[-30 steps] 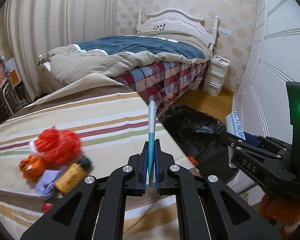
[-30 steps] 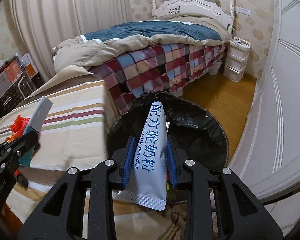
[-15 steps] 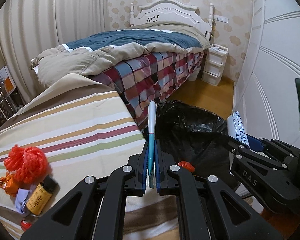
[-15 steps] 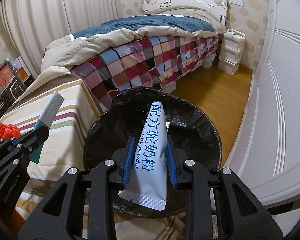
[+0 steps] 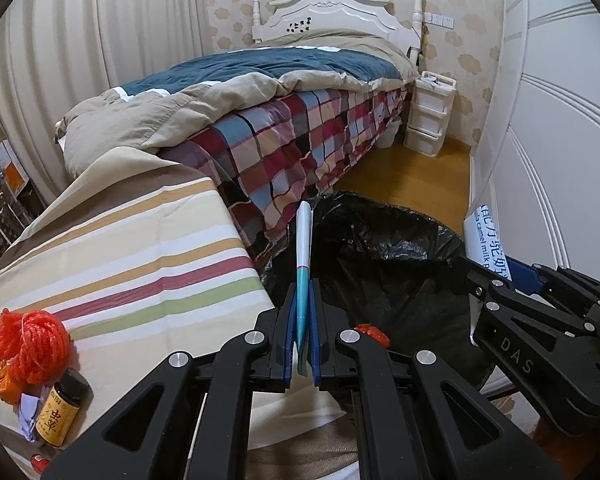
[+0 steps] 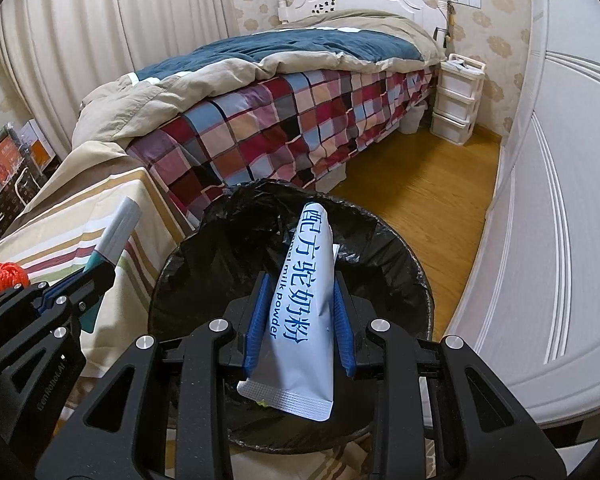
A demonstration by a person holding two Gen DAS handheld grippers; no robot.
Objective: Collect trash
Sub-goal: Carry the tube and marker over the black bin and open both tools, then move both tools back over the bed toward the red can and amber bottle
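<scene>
Fingers point(image 6: 342, 316) of right gripper point(image 6: 300, 320) pinch white milk-powder sachet point(image 6: 306, 304), blue print, crimped end toward lens, frame center over black-lined trash bin point(image 6: 380, 240). Left gripper point(image 5: 302, 320) clamps thin teal-white sachet point(image 5: 303, 248) edge-on, center frame at bin's rim.

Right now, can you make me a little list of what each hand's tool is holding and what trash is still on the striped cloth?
left tool: shut on a thin white and teal sachet
right tool: shut on a white milk powder packet
bin: black liner, open, below both tools
striped cloth: red string ball, small brown bottle, orange wrapper
inside bin: something red
</scene>
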